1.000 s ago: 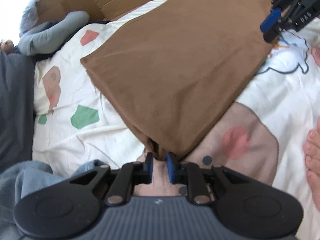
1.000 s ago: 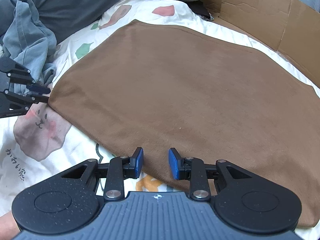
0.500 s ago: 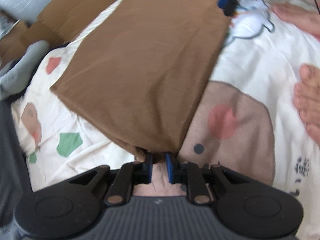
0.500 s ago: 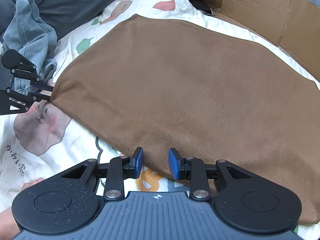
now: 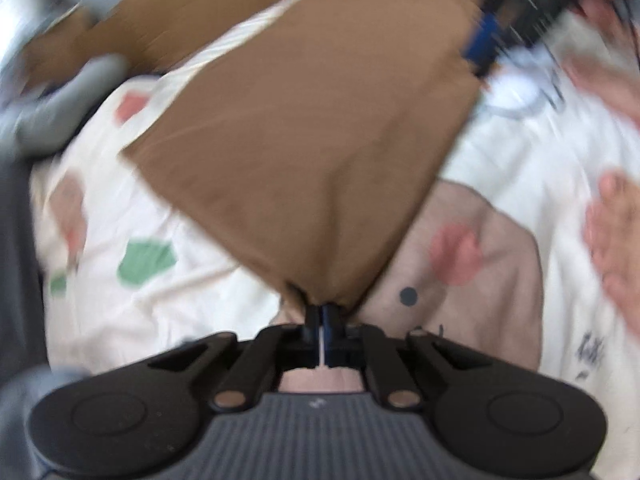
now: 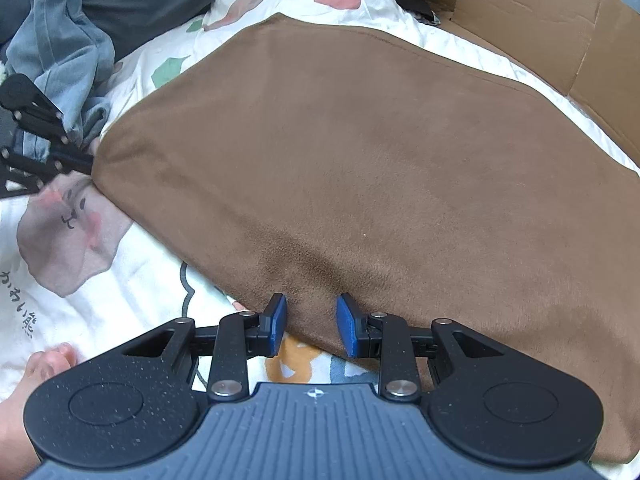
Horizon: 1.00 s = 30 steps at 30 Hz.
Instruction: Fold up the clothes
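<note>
Cloth [image 6: 360,152] lengthwise between both claws, flat

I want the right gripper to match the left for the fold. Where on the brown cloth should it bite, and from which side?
Probably the near hem of the brown cloth, right ahead of the right gripper, approached from the bare sheet side. The edge lies flat and free there, between open jaws.

Bedsheet [image 6: 132,312] print reads "かわい熊", partly cut off.
</note>
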Motion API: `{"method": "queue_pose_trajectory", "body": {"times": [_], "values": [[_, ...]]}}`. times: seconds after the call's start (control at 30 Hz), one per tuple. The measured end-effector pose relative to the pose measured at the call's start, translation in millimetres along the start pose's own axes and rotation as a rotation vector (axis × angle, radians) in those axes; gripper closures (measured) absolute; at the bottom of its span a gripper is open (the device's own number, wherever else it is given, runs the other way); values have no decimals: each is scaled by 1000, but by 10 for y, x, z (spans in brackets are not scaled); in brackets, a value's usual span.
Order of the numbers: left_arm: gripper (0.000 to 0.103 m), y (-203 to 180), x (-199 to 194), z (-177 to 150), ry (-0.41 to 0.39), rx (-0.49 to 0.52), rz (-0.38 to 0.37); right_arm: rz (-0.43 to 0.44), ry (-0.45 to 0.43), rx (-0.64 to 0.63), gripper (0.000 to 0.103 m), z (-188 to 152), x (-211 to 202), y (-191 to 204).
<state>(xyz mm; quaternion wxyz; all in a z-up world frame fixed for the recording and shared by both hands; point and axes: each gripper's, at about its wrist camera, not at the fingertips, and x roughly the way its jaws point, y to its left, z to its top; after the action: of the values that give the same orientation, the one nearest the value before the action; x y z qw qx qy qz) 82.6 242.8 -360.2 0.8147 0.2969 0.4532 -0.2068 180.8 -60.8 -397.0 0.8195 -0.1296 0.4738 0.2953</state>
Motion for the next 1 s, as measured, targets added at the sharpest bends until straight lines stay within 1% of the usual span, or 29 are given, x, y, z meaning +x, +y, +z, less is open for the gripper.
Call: {"method": "queue_pose_trajectory", "body": {"times": [0.03, 0.23, 0.3, 0.37, 0.43, 0.47, 0.5, 0.53, 0.57, 0.6, 0.7, 0.87, 0.93, 1.0], "values": [[102, 59, -37, -27, -5, -58, -9, 1, 0, 1, 68, -2, 3, -4], [103, 364, -100, -228, 25, -372, -19, -1, 1, 5, 68, -6, -5, 0], [103, 386, -180, -251, 9, -432, -11, 0, 2, 11, 68, 2, -8, -4], [103, 412, -250, -226, -26, -498, -28, 4, 2, 24, 68, 14, -18, -19], [100, 437, -315, -199, -60, -563, -46, 6, 2, 31, 68, 18, -24, -26], [95, 447, -321, -182, -75, -590, -61, 6, 1, 32, 68, 17, -24, -27], [86, 456, -326, -166, -90, -616, -75, 6, 1, 32, 68, 17, -25, -28], [82, 463, -329, -149, -104, -640, -88, 7, 1, 32, 68, 16, -26, -29], [76, 459, -310, -135, -109, -648, -94, 7, 1, 32, 68, 16, -26, -30], [72, 451, -281, -119, -108, -649, -98, 7, 0, 32, 68, 16, -27, -31], [70, 426, -172, -87, -106, -667, -126, 8, -1, 33, 68, 14, -28, -33], [69, 413, -8, -95, -118, -735, -163, 9, -2, 34, 68, 12, -31, -38], [71, 427, 49, -128, -121, -780, -171, 9, -2, 34, 68, 12, -30, -38], [73, 453, 113, -195, -124, -846, -200, 9, -2, 32, 68, 11, -28, -36]]}}
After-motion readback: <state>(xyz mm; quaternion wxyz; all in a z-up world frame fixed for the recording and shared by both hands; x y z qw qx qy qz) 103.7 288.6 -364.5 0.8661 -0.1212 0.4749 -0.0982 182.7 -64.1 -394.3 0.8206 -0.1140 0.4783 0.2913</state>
